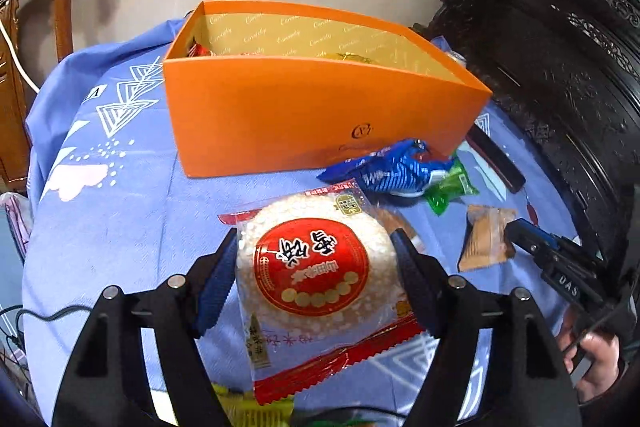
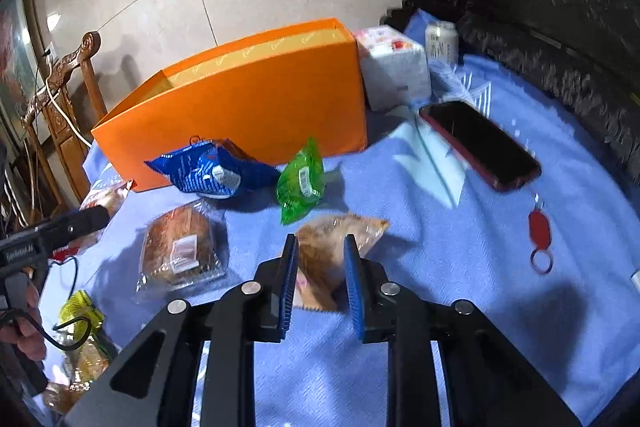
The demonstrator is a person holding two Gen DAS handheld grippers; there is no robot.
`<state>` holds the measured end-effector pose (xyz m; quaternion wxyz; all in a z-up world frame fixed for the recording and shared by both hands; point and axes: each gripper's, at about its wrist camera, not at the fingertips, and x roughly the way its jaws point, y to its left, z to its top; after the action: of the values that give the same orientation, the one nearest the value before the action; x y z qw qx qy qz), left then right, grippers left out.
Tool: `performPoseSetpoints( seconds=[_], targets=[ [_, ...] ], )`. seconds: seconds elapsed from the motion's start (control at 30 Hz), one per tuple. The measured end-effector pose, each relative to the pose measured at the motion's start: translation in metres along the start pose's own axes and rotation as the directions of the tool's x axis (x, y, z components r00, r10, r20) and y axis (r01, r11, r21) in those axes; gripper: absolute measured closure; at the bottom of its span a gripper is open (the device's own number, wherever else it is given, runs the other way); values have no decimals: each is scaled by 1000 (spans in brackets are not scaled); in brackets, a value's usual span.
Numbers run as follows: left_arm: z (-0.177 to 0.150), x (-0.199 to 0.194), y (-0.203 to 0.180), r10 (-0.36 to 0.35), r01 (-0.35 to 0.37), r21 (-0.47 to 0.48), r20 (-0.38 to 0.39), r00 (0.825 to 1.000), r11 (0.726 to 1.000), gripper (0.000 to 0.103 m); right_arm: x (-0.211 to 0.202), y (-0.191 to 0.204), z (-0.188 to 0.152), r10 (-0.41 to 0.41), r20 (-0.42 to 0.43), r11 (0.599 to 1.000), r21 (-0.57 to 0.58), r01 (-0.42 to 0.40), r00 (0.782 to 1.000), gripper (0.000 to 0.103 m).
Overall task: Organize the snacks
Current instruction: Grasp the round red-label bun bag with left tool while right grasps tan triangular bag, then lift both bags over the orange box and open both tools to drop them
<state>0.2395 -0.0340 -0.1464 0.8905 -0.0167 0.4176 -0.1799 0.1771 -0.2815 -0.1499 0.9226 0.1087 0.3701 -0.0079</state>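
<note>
While the left gripper (image 1: 314, 267) clamps the round rice cake in its clear, red-labelled wrapper (image 1: 312, 267), raised off the blue patterned cloth (image 1: 120, 219) for carrying, the open orange cardboard box (image 1: 312, 115) waits at twelve o'clock. The right gripper (image 2: 322, 267) pinches a tan pastry packet (image 2: 332, 247). Gold script lining the box looks like "Carnivoly"; the red label's characters are upside down.

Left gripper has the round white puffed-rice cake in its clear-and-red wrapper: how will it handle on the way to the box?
The rice cake looks airy, so probably light. Likely brittle: a hard squeeze may crack it. Its glossy film may slip between the left gripper pads.
</note>
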Motion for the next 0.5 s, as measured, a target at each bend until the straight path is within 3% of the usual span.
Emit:
performPoseSetpoints(
  seconds=[0.03, 0.07, 0.13, 0.23, 0.33, 0.37, 0.4, 0.43, 0.5],
  targets=[
    [-4, -3, 4, -6, 6, -3, -2, 1000, 1000, 31, 0, -1, -2, -5, -8, 1000, 16, 5, 1000, 47],
    [-5, -4, 5, -6, 6, -6, -3, 1000, 1000, 31, -1, -2, -3, -16, -6, 1000, 27, 16, 1000, 33],
    [-8, -6, 11, -9, 8, -9, -9, 1000, 1000, 31, 0, -1, -3, -29, 9, 999, 28, 29, 1000, 32],
    [-10, -7, 17, -16, 16, -20, -12, 1000, 1000, 31, 14, 0, 3, -55, -37, 997, 58, 57, 998, 26],
    [-10, -6, 18, -25, 24, -26, -9, 1000, 999, 31, 39, 2, 4, -42, -118, 994, 92, 53, 992, 28],
    [-10, -6, 18, -25, 24, -25, -9, 1000, 999, 31, 45, 3, 2, -40, -132, 994, 96, 53, 990, 40],
    [-10, -6, 17, -25, 25, -23, -8, 1000, 999, 31, 46, 5, 1, -67, -117, 994, 83, 77, 991, 45],
    [-10, -7, 17, -23, 23, -22, -6, 1000, 999, 31, 46, 8, 1, -62, -114, 995, 68, 70, 992, 64],
    [-10, -8, 18, -21, 21, -22, -1, 1000, 1000, 31, 44, 6, -1, -38, -120, 996, 79, 47, 992, 69]
  ],
)
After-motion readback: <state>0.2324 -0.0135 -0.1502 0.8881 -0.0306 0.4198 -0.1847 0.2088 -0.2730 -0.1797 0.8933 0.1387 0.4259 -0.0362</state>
